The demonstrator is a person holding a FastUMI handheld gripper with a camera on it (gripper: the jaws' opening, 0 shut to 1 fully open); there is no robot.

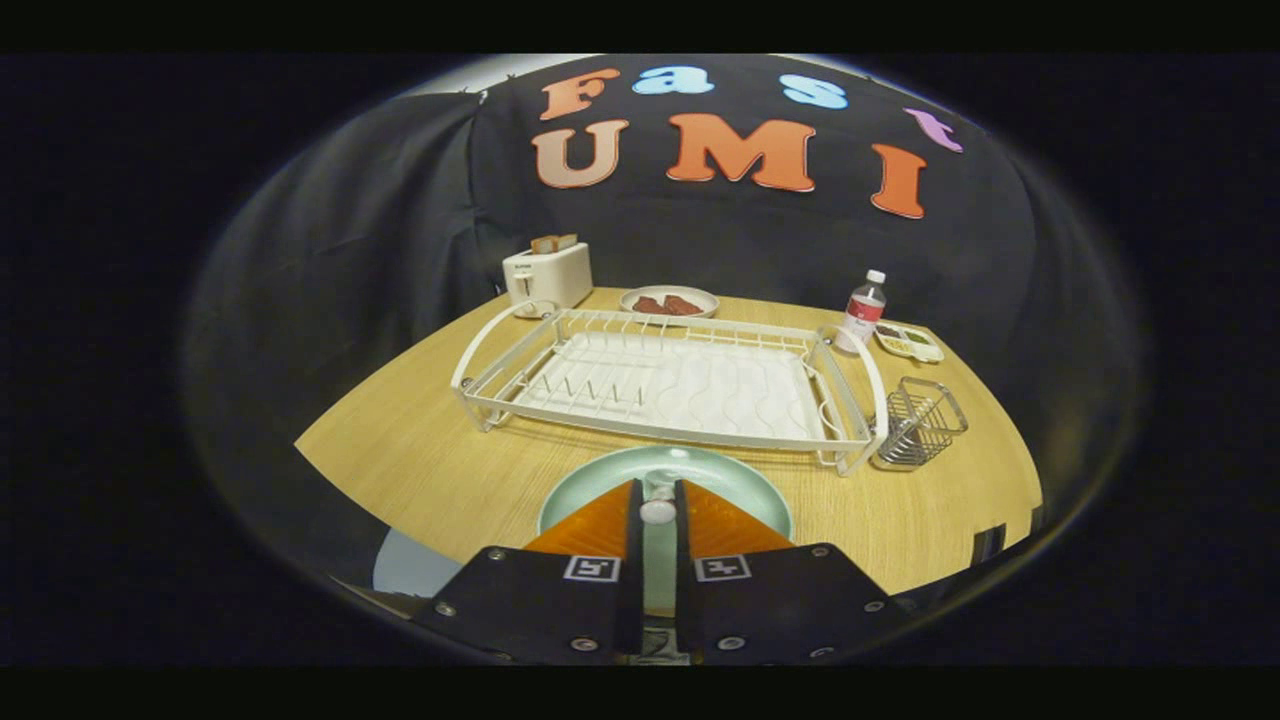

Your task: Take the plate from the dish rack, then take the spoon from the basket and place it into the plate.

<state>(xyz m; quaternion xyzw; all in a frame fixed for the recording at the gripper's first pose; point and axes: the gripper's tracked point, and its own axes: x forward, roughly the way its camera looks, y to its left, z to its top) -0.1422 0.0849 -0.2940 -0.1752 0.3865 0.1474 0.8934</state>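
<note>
The claw (658,500) is closed on a shiny spoon (658,511), whose handle is hidden between the fingers, so only the rounded bowl shows, low in the frame's centre. Under it a round pale-green plate (600,480) lies on the wood-grain tabletop (420,450), its near half covered by the fingers. Beyond stands the white wire dish rack (670,385), with a small wire basket (920,422) at its right end.

The tongs (657,500) are covering the near half of the plate (600,475), and the small pale thing pinched between their tips is mostly hidden. The bottle (862,312) is blocking part of a small tray (915,344) whose contents are too small to tell.
</note>
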